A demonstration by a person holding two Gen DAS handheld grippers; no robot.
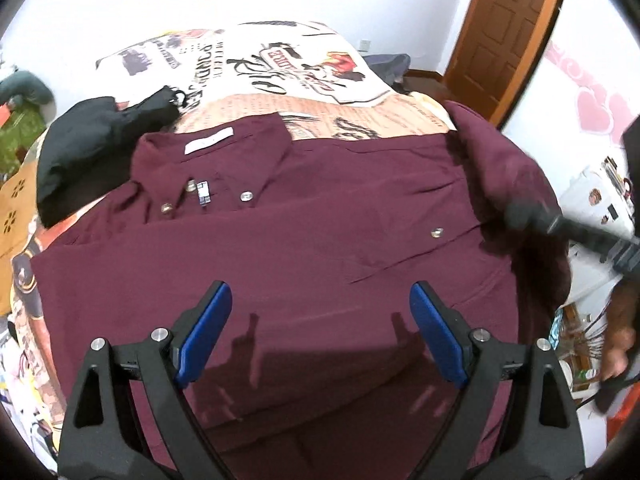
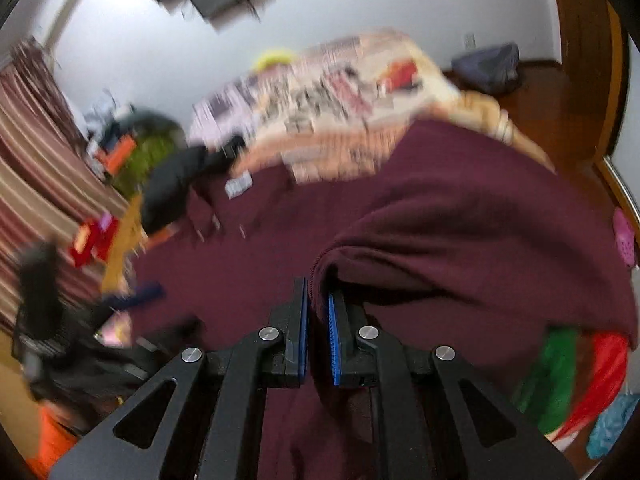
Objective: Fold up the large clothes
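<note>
A maroon button-up shirt point(image 1: 304, 236) lies spread front up on the bed, collar at the far left with a white label. My left gripper point(image 1: 322, 304) hovers over its lower front, blue pads wide apart, nothing between them. In the right wrist view, which is motion-blurred, my right gripper point(image 2: 318, 300) is shut on a raised fold of the maroon shirt point(image 2: 460, 240), the cloth pinched between the blue pads point(image 2: 333, 332) and draped off to the right. From the left wrist view the right gripper point(image 1: 524, 216) shows as a dark blurred shape at the shirt's right sleeve side.
A black garment point(image 1: 92, 148) lies at the shirt's upper left on the printed bedspread point(image 1: 304, 72). A wooden door point(image 1: 504, 36) stands at the back right. A person's hand point(image 1: 620, 336) shows at the right edge. Cluttered items sit beside the bed on both sides.
</note>
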